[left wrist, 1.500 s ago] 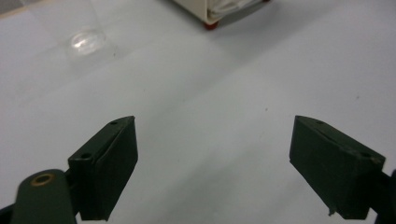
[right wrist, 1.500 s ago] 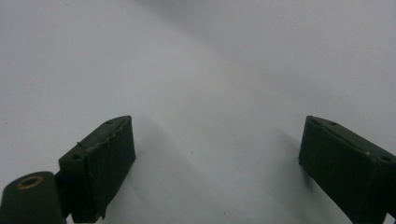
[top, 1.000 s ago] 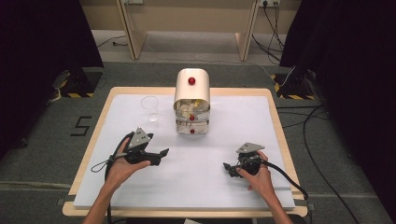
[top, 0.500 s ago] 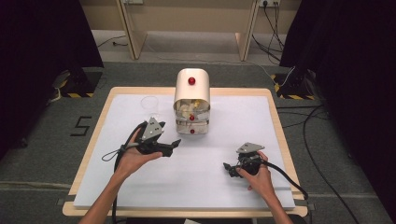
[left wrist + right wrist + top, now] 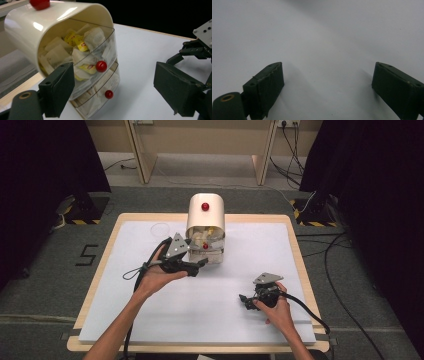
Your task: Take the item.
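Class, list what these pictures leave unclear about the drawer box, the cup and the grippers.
- Drawer box: left gripper view, the lower drawer's contents are a blur behind clear plastic; a jaw covers its left corner.
- Cup: high view, too faint and small to tell if it holds anything.
- Right gripper: high view, jaws too small to judge.
- Left gripper: high view, its gap from the box is unclear.

Cabinet shell point(image 5: 50, 22): glossy cream plastic, smooth, catching highlights.
Drawer fronts point(image 5: 100, 75): clear plastic under the shell, with shiny red knobs point(image 5: 101, 66).
Tea bags point(image 5: 60, 53): matt white paper behind the fronts.
Table top point(image 5: 250, 250): matt white sheet around the cabinet, rimmed in pale wood.
Left gripper point(image 5: 113, 90): matt black, rough-edged pads point(image 5: 60, 87).
Floor point(image 5: 50, 285): grey carpet.
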{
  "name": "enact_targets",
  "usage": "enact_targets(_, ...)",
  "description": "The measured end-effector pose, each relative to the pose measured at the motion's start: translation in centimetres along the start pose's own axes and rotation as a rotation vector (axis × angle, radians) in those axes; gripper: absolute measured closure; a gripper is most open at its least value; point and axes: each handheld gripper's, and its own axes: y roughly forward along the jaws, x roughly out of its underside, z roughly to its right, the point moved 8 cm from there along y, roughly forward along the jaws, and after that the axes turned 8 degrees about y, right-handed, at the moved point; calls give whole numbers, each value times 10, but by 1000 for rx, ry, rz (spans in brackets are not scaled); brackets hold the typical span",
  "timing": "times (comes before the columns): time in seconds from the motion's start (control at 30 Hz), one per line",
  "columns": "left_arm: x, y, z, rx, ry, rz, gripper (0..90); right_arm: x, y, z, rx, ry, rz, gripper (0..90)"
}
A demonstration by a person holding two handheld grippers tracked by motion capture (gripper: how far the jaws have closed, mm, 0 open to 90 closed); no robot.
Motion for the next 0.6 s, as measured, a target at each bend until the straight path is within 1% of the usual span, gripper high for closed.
enact_targets(0.03, 0, 0, 0, 0, 0, 0, 166, 0, 0, 0, 0, 0, 0, 109)
enact_targets(0.1, -3, 9, -7, -8, -14, -7, 175, 0, 0, 0, 0, 1, 0, 109)
enact_targets(0.27, -8, 19, -9, 0, -17, -17, 182, 0, 0, 0, 0, 0, 0, 109)
enact_targets(0.37, -8, 25, -12, 2, -29, -24, 185, 0, 0, 0, 0, 0, 0, 109)
enact_targets(0.47, -6, 30, -15, 1, -31, -33, 190, 0, 0, 0, 0, 0, 0, 109)
enact_targets(0.6, -4, 36, -19, 9, -51, -48, 195, 0, 0, 0, 1, -5, 1, 109)
